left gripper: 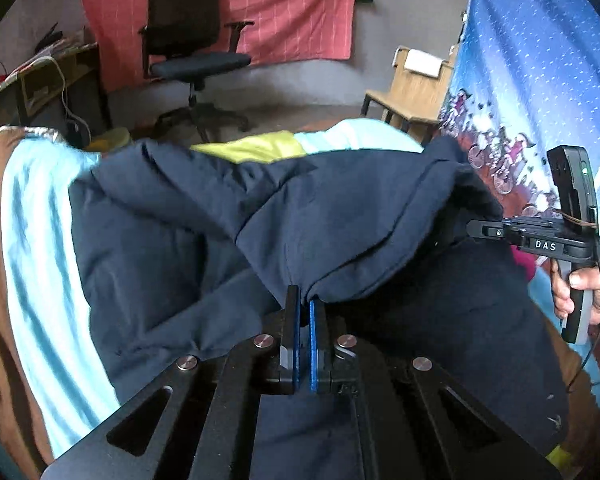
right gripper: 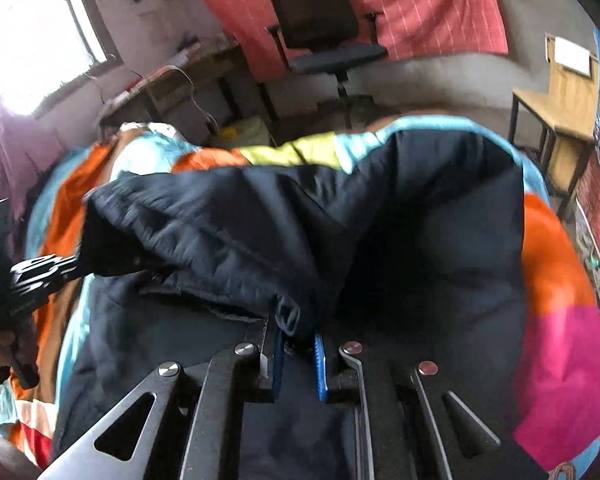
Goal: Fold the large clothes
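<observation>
Jacket [left gripper: 172, 216], dark navy and rumpled, is pinched by left tool [left gripper: 304, 308] and right tool [right gripper: 298, 334].

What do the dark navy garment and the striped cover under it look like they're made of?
Dark navy garment: matte woven cloth, possibly padded; it puffs, creases softly and shows no sheen. Striped multicoloured bed cover: thin smooth fabric, likely cotton or polyester, faintly glossy along its light blue ripples.

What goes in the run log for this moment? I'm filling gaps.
fold in progress | left hand-held gripper shut on navy garment | right hand-held gripper shut on navy garment | lifted over colourful bedspread
</observation>
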